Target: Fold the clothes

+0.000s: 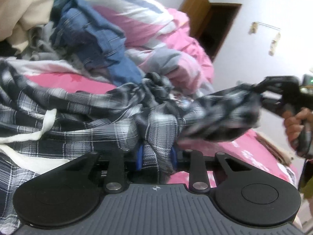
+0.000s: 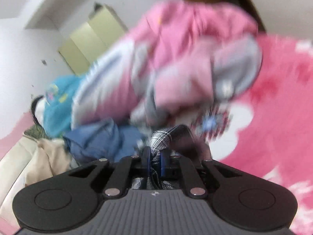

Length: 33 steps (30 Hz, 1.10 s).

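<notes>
Left gripper (image 1: 156, 154) clamped on a bunch of plaid shirt (image 1: 82, 117). Right gripper (image 2: 155, 160) pinching another part of it, pulled out to the side. Shirt crumpled, strung between the two above the pink bedding (image 1: 260, 156). No fold made yet; blue garment (image 1: 93, 39) untouched in the pile behind.

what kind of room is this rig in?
Most likely a bedroom at home. A rumpled pink duvet covers what looks like a bed, with loose clothes heaped on it, including a plaid shirt and a blue garment. A wooden door stands behind.
</notes>
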Each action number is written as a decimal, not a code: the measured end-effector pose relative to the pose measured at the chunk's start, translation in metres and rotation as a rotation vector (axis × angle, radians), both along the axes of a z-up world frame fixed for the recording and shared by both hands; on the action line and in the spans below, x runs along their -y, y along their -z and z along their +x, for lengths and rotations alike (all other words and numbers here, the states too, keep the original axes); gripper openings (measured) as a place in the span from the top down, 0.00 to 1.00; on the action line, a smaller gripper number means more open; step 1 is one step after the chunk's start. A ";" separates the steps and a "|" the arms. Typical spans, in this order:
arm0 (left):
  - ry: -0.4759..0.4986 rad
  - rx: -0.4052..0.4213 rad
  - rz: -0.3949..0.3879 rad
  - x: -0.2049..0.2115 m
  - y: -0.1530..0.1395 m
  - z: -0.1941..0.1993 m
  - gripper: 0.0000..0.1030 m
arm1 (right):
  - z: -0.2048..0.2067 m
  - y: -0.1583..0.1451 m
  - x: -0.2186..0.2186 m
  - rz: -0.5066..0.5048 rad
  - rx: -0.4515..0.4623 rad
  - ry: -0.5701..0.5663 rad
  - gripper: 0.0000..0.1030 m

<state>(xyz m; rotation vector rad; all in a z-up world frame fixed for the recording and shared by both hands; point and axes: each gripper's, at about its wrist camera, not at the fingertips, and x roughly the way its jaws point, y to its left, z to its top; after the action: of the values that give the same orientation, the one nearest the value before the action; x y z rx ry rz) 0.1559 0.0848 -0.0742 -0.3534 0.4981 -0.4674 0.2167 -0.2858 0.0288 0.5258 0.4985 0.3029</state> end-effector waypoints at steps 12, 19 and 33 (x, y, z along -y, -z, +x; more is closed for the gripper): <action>0.111 -0.105 -0.104 -0.011 0.007 0.009 0.73 | -0.098 0.025 0.087 -0.196 -0.095 0.369 0.90; 0.057 -0.132 -0.130 -0.021 0.012 0.015 0.64 | -0.084 0.095 0.162 -0.082 -0.452 0.427 0.62; -0.051 -0.161 -0.117 -0.020 -0.005 -0.083 0.54 | -0.159 0.022 0.144 -0.098 -0.164 0.251 0.39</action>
<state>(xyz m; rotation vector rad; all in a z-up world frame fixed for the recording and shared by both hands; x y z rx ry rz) 0.0731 0.1052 -0.0690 -0.5176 0.6186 -0.4215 0.0572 -0.4294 0.0064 0.5141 0.5963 -0.0047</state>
